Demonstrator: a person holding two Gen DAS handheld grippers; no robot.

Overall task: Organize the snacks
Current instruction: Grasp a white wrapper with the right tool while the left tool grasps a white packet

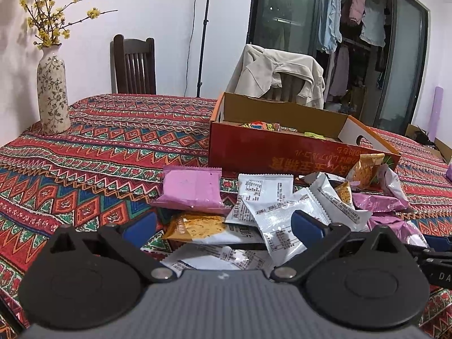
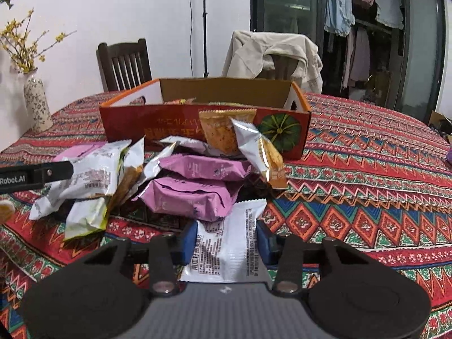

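Observation:
A pile of snack packets lies in front of an open red cardboard box (image 1: 285, 152), which holds a few snacks. In the left wrist view my left gripper (image 1: 223, 230) is open over the pile, its blue fingers either side of an orange packet (image 1: 197, 227) and white packets (image 1: 279, 223); a pink packet (image 1: 192, 189) lies just beyond. In the right wrist view my right gripper (image 2: 226, 241) is shut on a white packet (image 2: 226, 243), low over the cloth. Pink packets (image 2: 186, 195) and an orange packet (image 2: 223, 132) lie between it and the box (image 2: 175, 124).
The table has a patterned red cloth (image 1: 99, 152). A flowered vase (image 1: 52, 93) stands at the far left. Two chairs (image 1: 135, 65) stand behind the table, one draped with a beige jacket (image 1: 282, 73). The left gripper's body (image 2: 34, 176) shows at the left edge of the right wrist view.

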